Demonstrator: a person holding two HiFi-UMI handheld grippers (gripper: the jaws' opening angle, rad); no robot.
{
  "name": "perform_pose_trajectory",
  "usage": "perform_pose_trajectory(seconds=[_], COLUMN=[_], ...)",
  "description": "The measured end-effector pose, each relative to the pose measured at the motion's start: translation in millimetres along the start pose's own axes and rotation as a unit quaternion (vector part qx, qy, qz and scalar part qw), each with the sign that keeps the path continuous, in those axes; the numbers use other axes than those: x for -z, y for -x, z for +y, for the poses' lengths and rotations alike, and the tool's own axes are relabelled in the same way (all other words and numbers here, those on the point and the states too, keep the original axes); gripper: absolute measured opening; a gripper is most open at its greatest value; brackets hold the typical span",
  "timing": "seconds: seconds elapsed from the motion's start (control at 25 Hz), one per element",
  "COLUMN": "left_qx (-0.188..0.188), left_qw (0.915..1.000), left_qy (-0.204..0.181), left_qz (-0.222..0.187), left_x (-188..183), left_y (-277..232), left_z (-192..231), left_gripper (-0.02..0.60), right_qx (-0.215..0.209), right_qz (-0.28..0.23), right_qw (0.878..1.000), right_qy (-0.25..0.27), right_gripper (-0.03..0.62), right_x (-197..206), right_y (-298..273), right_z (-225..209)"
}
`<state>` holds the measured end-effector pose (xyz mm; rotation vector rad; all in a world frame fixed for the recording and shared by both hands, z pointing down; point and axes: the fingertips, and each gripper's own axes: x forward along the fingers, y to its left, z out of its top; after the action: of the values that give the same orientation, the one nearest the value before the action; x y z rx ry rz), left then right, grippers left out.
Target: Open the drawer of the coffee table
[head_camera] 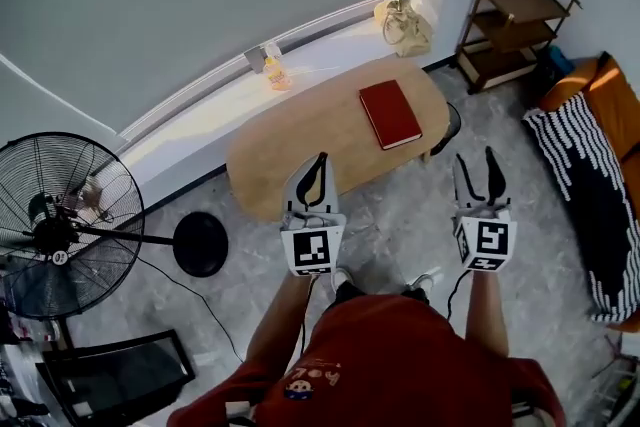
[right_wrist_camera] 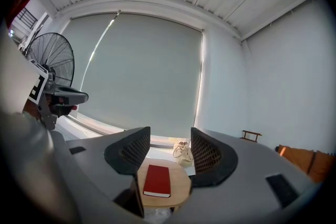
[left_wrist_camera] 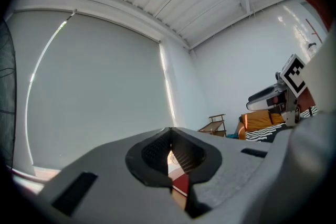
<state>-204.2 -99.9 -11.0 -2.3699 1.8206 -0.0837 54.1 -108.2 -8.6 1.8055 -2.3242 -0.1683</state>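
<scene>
The oval light-wood coffee table [head_camera: 300, 140] stands before the blind-covered window [head_camera: 200, 5]. A red hardcover book [head_camera: 390, 113] lies flat on its top, towards the right end. The table's drawer cannot be made out from above. The left gripper [head_camera: 319, 163] (tips over the table's near edge, perhaps not touching it) has its jaws pressed together on nothing. The right gripper [head_camera: 474, 163] hangs near the table's right end, jaws wide apart and empty.

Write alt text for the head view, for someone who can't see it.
Seen from above, a person in a red shirt holds two grippers out toward an oval wooden coffee table with a red book on top; the left gripper is shut, the right gripper open, both empty. A standing fan is at left.
</scene>
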Motion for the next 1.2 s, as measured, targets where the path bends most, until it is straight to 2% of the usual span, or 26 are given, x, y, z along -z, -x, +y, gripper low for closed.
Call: perform_pose_trajectory(seconds=[0.2, 0.68, 1.2], left_qx=[0.002, 0.01, 0.037], left_qw=[1.0, 0.9999, 0.9991], left_qy=[0.0, -0.003, 0.001], left_qz=[-0.005, 0.001, 0.022], left_x=[-4, -8, 6], left_y=[-8, -22, -34], left_z=[-15, -39, -71], left_gripper=[0.008, 0.008, 0.008], right_qx=[-0.009, -0.009, -0.005], right_qz=[-0.01, -0.005, 0.028], right_qw=[1.0, 1.0, 0.999], right_qy=[0.015, 0.007, -0.015], right_gripper=[0.221, 0.221, 0.221], right_x=[-7, 1, 33], right_y=[0, 0, 7], right_z=[-12, -30, -43])
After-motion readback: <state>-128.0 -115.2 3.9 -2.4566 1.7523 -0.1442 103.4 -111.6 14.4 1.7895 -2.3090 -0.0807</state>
